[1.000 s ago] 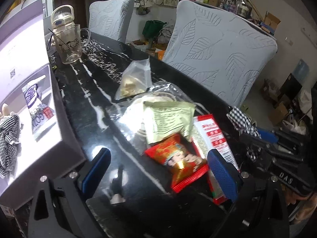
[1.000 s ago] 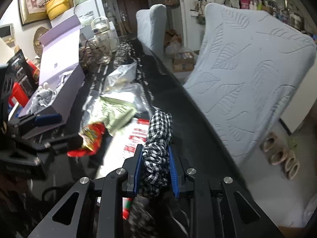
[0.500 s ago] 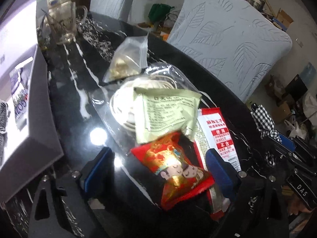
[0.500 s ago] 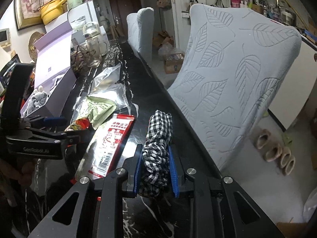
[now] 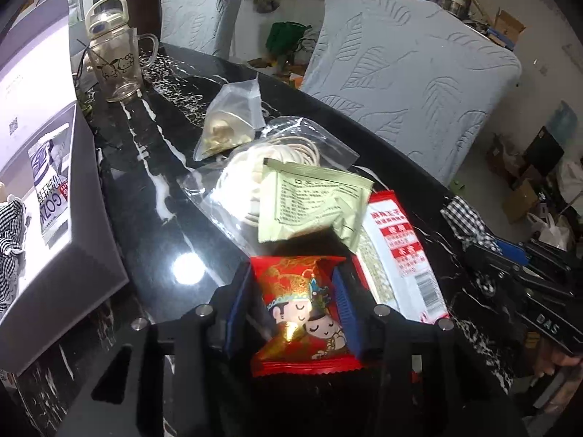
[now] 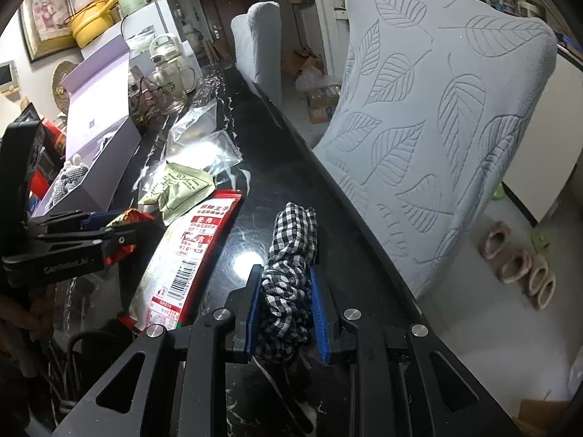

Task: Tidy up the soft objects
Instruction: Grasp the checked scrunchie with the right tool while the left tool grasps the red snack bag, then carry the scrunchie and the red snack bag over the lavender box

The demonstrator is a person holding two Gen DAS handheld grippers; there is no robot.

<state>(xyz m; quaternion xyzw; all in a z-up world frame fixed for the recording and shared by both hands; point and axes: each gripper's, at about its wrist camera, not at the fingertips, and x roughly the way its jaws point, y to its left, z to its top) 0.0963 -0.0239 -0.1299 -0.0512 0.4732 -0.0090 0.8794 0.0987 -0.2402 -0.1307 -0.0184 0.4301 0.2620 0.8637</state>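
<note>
- Red foil snack packet (image 5: 304, 307) with two cartoon faces on it is pinched in my left gripper (image 5: 293, 306), blue pads pressing on both of its sides, just above the black marble table (image 5: 153, 167).
- Black-and-white checked cloth (image 6: 289, 266), bunched up into a roll, is clamped in my right gripper (image 6: 288, 309); its far end sticks out past the pads over the table's edge on the chair side.
- Right behind the red packet sits a pale green sachet (image 5: 309, 204) with printed text, lying partly on a clear bag of coiled white cord (image 5: 255, 178).
- Just beside those, toward my right gripper, is a long red-and-white snack pack (image 5: 400, 255) with a barcode, flat on the table.
- Further back there's a small clear pouch (image 5: 229, 123) with something pale yellowish inside, can't tell what.
- Off on my left is an open lavender box (image 5: 54, 218); another checked cloth (image 5: 11, 233) and a small printed packet (image 5: 51, 196) are already inside it.
- Far end of the table: a glass mug with cartoon prints (image 5: 116, 69) and a bottle with a handle (image 5: 105, 14) behind it.
- Two chairs in grey leaf-pattern covers (image 6: 437, 116) line the other side of the table, fuzzy slippers (image 6: 517, 258) on the floor past them.
</note>
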